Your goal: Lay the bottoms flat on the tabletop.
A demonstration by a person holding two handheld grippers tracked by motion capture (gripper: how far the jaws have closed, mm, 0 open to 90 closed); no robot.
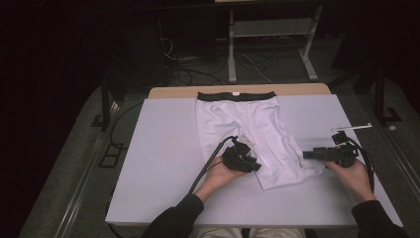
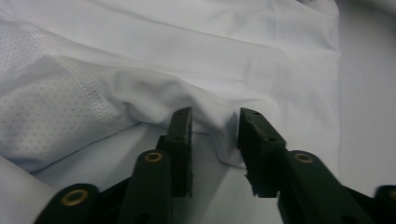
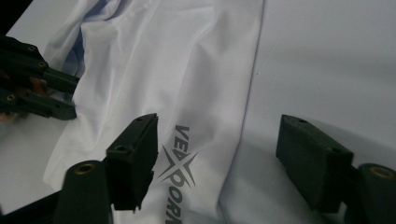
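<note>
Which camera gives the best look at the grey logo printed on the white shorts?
The right gripper view: the grey logo on the white shorts sits large, letters partly legible. The high view shows the whole shorts, logo too small to make out. The left gripper view shows bunched fabric.

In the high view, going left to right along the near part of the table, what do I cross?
Bare table → left gripper, at the near left edge of the shorts' leg → white shorts → right gripper, at the leg's right edge → bare table again.
</note>
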